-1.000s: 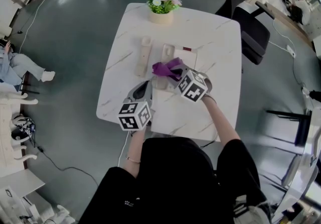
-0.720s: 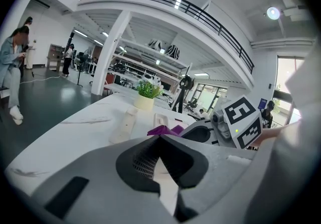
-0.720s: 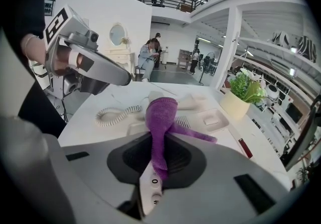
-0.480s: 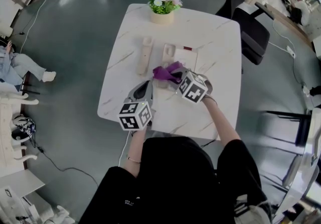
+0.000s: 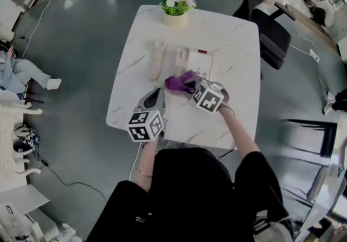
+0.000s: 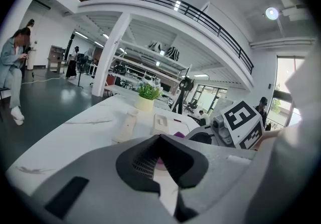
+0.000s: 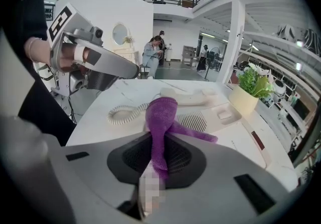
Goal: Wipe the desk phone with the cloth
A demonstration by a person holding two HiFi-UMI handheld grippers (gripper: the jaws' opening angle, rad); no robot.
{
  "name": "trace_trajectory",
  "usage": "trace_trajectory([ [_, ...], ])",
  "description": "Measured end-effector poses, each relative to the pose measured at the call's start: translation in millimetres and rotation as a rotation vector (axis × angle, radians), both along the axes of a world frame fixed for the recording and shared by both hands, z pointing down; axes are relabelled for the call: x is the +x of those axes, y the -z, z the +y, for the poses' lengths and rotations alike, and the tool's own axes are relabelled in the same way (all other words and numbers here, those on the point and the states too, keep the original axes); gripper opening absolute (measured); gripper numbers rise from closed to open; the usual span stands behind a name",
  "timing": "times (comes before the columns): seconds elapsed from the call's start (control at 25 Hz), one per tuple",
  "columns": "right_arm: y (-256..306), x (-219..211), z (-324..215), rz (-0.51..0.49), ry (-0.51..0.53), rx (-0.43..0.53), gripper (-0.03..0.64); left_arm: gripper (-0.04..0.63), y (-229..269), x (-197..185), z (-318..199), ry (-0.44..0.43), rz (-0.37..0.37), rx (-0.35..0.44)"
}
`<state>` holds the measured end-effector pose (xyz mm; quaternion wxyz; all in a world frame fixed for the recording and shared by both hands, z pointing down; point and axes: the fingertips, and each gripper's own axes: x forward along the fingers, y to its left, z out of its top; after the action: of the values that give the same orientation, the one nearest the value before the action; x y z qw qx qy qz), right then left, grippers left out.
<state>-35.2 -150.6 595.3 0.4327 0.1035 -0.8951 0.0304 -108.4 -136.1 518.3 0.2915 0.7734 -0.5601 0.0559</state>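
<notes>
Since the earlier frames the cloth [image 5: 180, 81] had slid toward the person, from the phone [image 5: 196, 63] top down to its near edge, and the right gripper [image 5: 191, 87] had drawn back with it. That gripper's jaws were clamped on the cloth, whose free end trailed over the speaker grille. The left gripper [image 5: 158, 93] hung just left of the cloth, its jaws nearly together with only a slit between and nothing in it.

Wiping looked well under way, to judge by the cloth's place, though no view showed how clean anything was. The phone's far part and the handset [image 5: 157, 59], lying off the cradle just left of it, probably remained.

The phone sat mid-table [image 5: 238, 51], well clear of every edge. Bare top lay open to the right and on the near side. Strokes leftward would meet the handset and the coiled cord [image 7: 120, 112]; strokes away would near the plant [image 5: 175, 5] at the far edge.
</notes>
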Motion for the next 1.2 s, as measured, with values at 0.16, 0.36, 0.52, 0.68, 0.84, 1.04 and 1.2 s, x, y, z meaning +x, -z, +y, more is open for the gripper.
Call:
trace_trajectory([
  [0.16, 0, 1, 7, 0.011, 0.014, -0.017, 0.037, -0.003, 1, 0, 2, -0.001, 0.0, 0.003],
  [0.36, -3, 0, 16, 0.016, 0.024, -0.041, 0.037, -0.003, 3, -1, 4, 0.001, 0.001, 0.009],
  [0.52, -5, 0, 21, 0.013, 0.027, -0.068, 0.037, -0.003, 6, 1, 4, -0.003, 0.0, 0.016],
  [0.68, -8, 0, 27, 0.015, 0.03, -0.094, 0.037, -0.003, 8, 0, 5, -0.002, -0.002, 0.021],
  [0.84, -7, 0, 31, 0.009, 0.026, -0.118, 0.037, -0.003, 11, -1, 5, 0.0, -0.003, 0.027],
  [1.04, -4, 2, 36, -0.016, 0.004, -0.165, 0.037, -0.003, 18, -1, 4, -0.003, -0.005, 0.048],
  [1.2, 1, 4, 38, -0.065, -0.04, -0.214, 0.037, -0.003, 24, -1, 5, -0.006, -0.004, 0.065],
])
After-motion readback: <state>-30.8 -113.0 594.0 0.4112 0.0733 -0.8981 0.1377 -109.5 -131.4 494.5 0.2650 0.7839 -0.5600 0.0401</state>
